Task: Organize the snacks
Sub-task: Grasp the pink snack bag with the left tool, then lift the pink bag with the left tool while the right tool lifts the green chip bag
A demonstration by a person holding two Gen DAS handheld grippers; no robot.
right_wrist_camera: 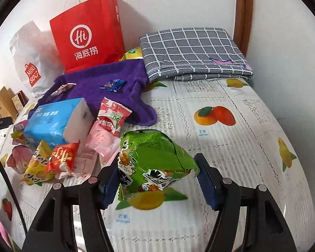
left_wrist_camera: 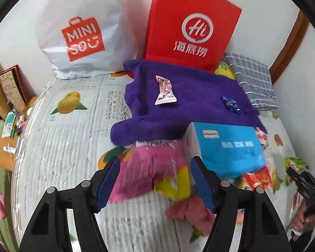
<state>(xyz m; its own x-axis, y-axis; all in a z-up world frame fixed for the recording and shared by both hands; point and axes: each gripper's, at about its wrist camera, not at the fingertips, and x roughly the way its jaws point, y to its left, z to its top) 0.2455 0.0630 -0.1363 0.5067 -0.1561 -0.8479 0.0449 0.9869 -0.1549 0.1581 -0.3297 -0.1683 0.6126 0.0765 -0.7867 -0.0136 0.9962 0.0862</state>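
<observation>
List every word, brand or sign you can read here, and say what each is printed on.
"MINI SO": white plastic bag.
"Hi" and "海底捞": red paper bag.
"芒果 mango": under the fruit prints on the tablecloth.
Too blurred or small to read: blue box, green snack packet, pink-white pouch, red-yellow packets, both candies on the purple towel.

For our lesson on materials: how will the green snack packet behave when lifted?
The green snack packet looks puffed with air, so probably light and crushable. Its glossy film may slip between the right claw pads. Creased corners suggest it flexes rather than staying stiff.
</observation>
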